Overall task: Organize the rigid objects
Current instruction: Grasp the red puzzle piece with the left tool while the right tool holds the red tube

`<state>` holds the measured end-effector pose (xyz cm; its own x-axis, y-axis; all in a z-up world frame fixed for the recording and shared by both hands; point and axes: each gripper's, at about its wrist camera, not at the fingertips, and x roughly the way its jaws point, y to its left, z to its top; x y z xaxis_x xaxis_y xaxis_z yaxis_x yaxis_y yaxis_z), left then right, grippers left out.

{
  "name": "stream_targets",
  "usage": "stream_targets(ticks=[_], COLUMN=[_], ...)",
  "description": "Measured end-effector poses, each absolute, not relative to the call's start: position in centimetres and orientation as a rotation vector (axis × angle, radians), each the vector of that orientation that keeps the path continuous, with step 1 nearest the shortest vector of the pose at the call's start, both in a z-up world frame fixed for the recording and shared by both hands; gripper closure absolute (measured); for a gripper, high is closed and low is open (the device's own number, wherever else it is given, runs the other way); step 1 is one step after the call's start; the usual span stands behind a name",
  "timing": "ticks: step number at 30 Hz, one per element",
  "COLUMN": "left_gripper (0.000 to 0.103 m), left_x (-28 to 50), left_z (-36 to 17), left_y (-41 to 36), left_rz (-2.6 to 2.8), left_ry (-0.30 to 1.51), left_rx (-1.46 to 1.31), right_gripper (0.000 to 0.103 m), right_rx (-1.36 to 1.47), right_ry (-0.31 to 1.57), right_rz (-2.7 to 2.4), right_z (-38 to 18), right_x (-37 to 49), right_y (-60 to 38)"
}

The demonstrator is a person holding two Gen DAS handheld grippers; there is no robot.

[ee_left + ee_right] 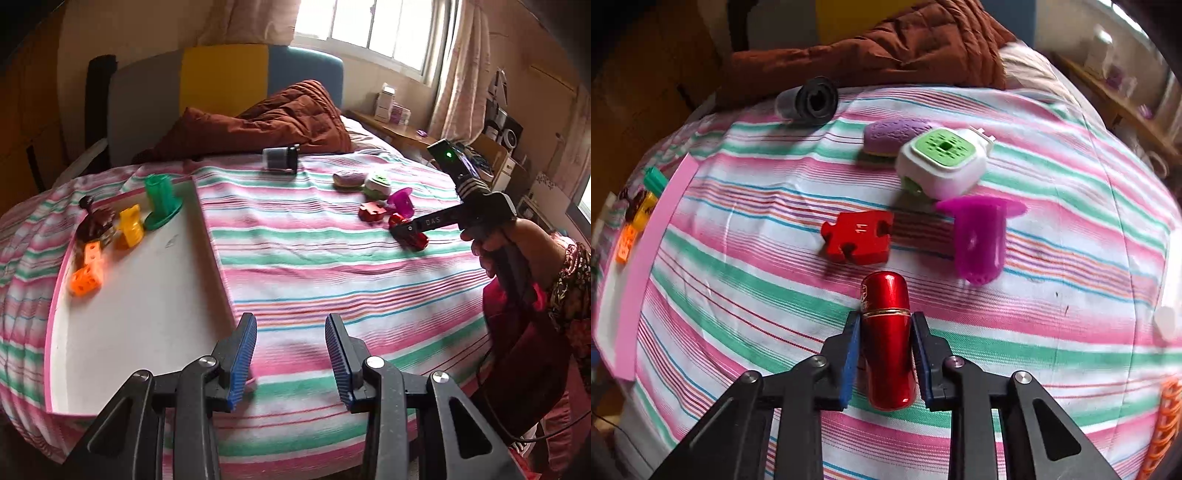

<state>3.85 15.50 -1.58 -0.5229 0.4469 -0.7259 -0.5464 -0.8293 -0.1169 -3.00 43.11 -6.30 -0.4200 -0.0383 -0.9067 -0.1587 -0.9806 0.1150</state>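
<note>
My right gripper (885, 321) is shut on a shiny red cylinder (886, 332) that lies between its blue pads on the striped bed; it also shows in the left wrist view (408, 232). Beyond it lie a red puzzle piece (857, 236), a magenta cup-shaped piece (979, 236), a white and green box (942, 162), a purple brush (894, 134) and a black and grey cylinder (809, 99). My left gripper (290, 328) is open and empty above the bed, beside the white tray (147, 295). The tray holds a green piece (160, 199), a yellow piece (129, 227), orange blocks (86, 273) and a brown figure (92, 221).
A rust-brown quilt (266, 122) is heaped at the head of the bed. A wooden shelf (399, 129) with boxes stands under the window at the right. An orange ringed object (1163, 424) shows at the right edge of the right wrist view.
</note>
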Motion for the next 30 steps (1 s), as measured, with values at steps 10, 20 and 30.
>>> stream_targets(ticks=[10,20,30], left_gripper=[0.064,0.060,0.050], left_x=[0.6,-6.1,-10.0], left_z=[-0.8,-3.5,-6.7], left_y=[23.3,32.7,38.4], left_rz=[2.199,2.061,1.982], left_ry=[0.239,0.411,0.578], left_rx=[-1.047,-1.147,-1.119], right_gripper=[0.076,0.076,0.076], right_rx=[-1.647,-1.650,-1.649], right_ry=[0.421,0.487,0.542], right_rz=[2.487,2.460,2.445], right_z=[-6.2,-6.3,-6.3], right_x=[-2.3,-1.9,-1.9], right_y=[45.0,46.0,46.6])
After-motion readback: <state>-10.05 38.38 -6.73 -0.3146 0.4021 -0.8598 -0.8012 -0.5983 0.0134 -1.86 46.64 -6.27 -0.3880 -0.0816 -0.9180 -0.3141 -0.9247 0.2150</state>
